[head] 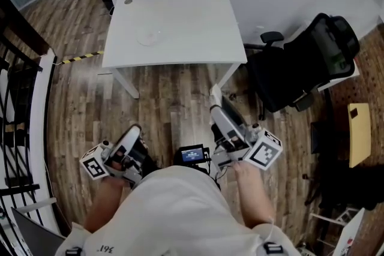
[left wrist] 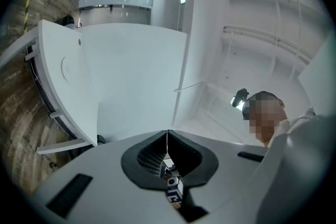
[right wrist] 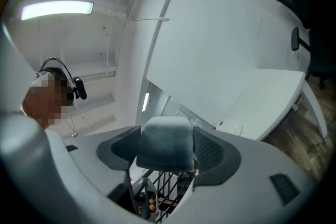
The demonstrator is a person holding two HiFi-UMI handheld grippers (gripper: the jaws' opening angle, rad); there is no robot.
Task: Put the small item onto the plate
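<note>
Wood floor; white counter (head: 180, 27) ahead carries a clear plate (head: 148, 37). Left gripper (left wrist: 167, 135) fingers together, empty. Right gripper (right wrist: 165, 145) fingers clamped on pale grey block (right wrist: 164, 136), well apart from plate. Shirt (head: 180, 207) print reads "361".

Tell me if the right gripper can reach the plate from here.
Probably not yet: the right gripper, jaws on a block, is over the floor, short of the table with the plate. Nothing blocks the way.
</note>
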